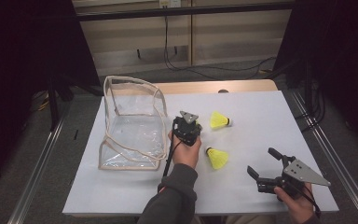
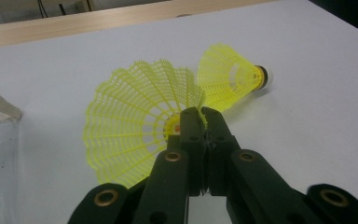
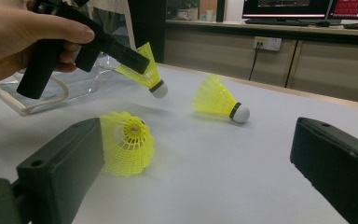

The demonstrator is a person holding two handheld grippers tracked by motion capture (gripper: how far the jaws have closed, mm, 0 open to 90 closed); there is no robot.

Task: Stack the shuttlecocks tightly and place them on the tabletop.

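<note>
My left gripper (image 2: 204, 112) had its jaws closed on the rim of a yellow shuttlecock (image 2: 135, 126), pinching the plastic skirt between the two black tips. In the right gripper view I saw this held shuttlecock lifted off the table (image 1: 135, 196), its white cork end pointing down and toward the right. In the high view the left gripper (image 1: 187, 122) was near the middle of the table, just beside the right side of the clear bag (image 1: 133, 123).

The clear bag stood open on the left part of the table, close to the left edge, with its beige trim and cord handle.

A second shuttlecock (image 1: 220, 120) lay on its side a little to the right of the left gripper, toward the far edge, its cork end pointing right. A third shuttlecock (image 1: 217, 157) lay nearer to the near edge, just right of my left hand (image 1: 185, 151).

My right gripper (image 1: 264, 164) rested near the near right corner of the table. Its jaws stood wide apart, and there was nothing between them.
</note>
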